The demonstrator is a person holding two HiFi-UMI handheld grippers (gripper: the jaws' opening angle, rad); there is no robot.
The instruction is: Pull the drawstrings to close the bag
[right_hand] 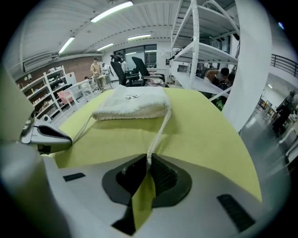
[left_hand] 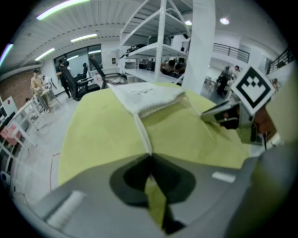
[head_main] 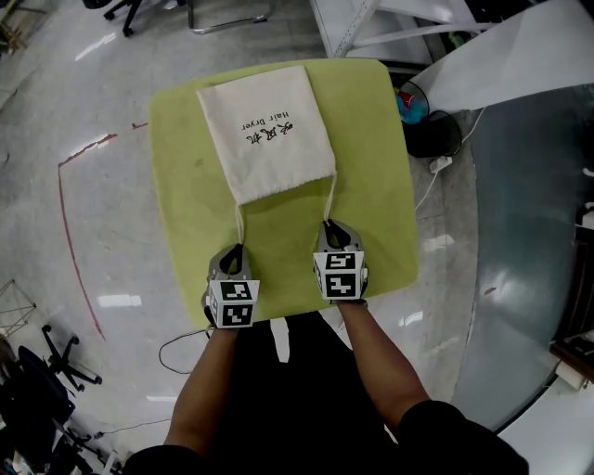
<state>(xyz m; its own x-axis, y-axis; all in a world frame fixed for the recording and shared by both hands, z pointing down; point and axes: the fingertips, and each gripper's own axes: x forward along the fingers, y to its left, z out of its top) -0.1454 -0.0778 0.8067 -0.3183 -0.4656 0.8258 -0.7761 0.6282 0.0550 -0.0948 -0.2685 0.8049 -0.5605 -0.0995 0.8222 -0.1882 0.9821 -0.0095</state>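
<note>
A cream drawstring bag (head_main: 266, 130) with dark print lies flat on the yellow-green table (head_main: 371, 139), its mouth toward me. A white left drawstring (head_main: 239, 223) runs from the mouth's left corner into my left gripper (head_main: 238, 249), which is shut on it. The right drawstring (head_main: 332, 197) leads from the right corner into my right gripper (head_main: 332, 224), also shut on its cord. In the left gripper view the left drawstring (left_hand: 142, 132) enters the closed jaws of the left gripper (left_hand: 150, 155). In the right gripper view the right drawstring (right_hand: 159, 135) meets the right gripper (right_hand: 149, 160), with the bag (right_hand: 131, 105) beyond.
The table's near edge (head_main: 306, 314) lies just under both grippers. A dark round object with blue inside (head_main: 429, 121) and a cable sit on the floor at the right. White shelving (head_main: 371, 23) stands behind the table. Office chairs (head_main: 46, 371) are at the lower left.
</note>
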